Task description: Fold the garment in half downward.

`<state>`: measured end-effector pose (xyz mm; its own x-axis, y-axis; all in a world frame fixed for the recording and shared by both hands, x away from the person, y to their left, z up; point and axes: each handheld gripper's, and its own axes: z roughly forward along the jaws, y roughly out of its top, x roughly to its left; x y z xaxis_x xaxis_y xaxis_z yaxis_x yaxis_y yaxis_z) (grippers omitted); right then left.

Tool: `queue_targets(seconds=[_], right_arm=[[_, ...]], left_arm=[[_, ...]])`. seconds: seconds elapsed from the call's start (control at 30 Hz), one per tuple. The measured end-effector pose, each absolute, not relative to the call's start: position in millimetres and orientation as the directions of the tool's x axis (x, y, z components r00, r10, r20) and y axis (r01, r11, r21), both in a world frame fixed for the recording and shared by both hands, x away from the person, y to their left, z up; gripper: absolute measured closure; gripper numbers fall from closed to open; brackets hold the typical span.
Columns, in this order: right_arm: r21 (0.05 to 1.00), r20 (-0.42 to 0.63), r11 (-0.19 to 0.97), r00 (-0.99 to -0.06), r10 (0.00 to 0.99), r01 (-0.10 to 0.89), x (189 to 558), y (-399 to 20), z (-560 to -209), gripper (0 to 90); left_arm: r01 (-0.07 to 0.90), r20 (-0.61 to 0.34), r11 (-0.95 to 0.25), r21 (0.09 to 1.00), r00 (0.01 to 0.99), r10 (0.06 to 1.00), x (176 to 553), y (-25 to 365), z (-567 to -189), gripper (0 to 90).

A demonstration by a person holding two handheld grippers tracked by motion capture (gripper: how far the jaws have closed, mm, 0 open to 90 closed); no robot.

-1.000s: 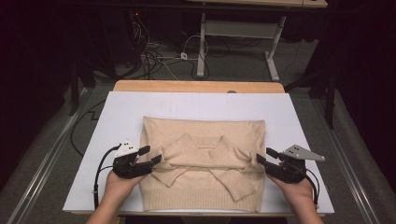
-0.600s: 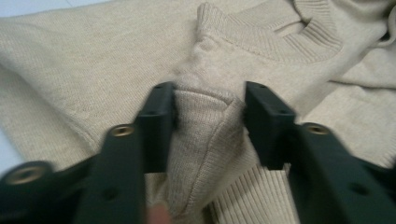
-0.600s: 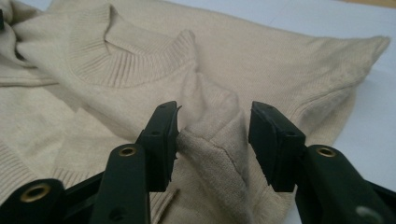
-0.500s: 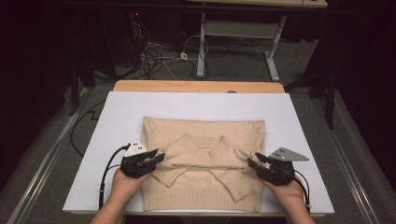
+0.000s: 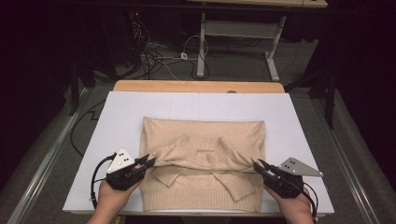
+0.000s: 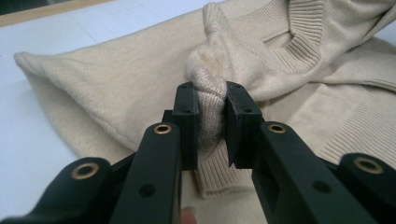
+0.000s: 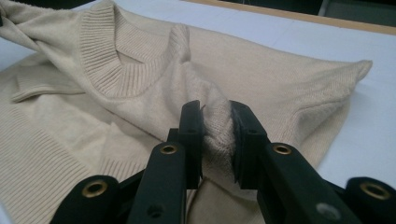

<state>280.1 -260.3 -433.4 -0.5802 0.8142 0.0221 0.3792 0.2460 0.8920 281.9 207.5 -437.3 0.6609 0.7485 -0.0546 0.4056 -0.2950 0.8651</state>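
In the left gripper view the sweater [image 6: 140,79] runs off the top and right edges, and the fold pinched between the jaws hides the knit behind it. In the right gripper view it is cut off at the left and bottom edges, the gripper covering its near part. From the high view, its bottom hem sits close to the picture's lower edge, and both forearms are cut off there.

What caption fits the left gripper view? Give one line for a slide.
Left gripper pinches a bunched fold of the beige sweater lying on the white table.
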Motion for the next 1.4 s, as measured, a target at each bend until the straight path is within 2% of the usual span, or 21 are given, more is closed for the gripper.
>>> queue_targets(seconds=[0.33,0.63,0.77,1.03,1.13,1.3,1.4], right_arm=[[0.884,0.022,0.254,-0.577,0.816,0.393,252,-267,-451,77.5],[0.859,0.035,0.269,-0.575,0.818,0.435,247,-273,-469,77.2],[0.856,0.035,0.271,-0.574,0.818,0.439,247,-274,-470,77.1],[0.860,0.041,0.260,-0.566,0.823,0.440,247,-277,-468,76.4],[0.861,0.048,0.258,-0.575,0.816,0.439,247,-275,-467,72.2],[0.871,0.056,0.247,-0.586,0.809,0.424,248,-272,-463,59.0],[0.886,0.058,0.232,-0.590,0.805,0.403,249,-270,-457,54.1]], left_arm=[[0.441,-0.077,-0.309,0.843,0.667,0.741,256,216,-457,74.7],[0.490,-0.118,-0.319,0.811,0.671,0.732,249,222,-478,74.6],[0.500,-0.105,-0.354,0.791,0.680,0.726,247,223,-481,74.6],[0.516,-0.122,-0.350,0.782,0.677,0.725,247,223,-481,73.4],[0.509,-0.124,-0.339,0.791,0.676,0.726,248,221,-479,65.4],[0.506,-0.140,-0.292,0.812,0.654,0.744,255,216,-475,46.6],[0.495,-0.164,-0.258,0.830,0.658,0.735,261,211,-468,45.5]])
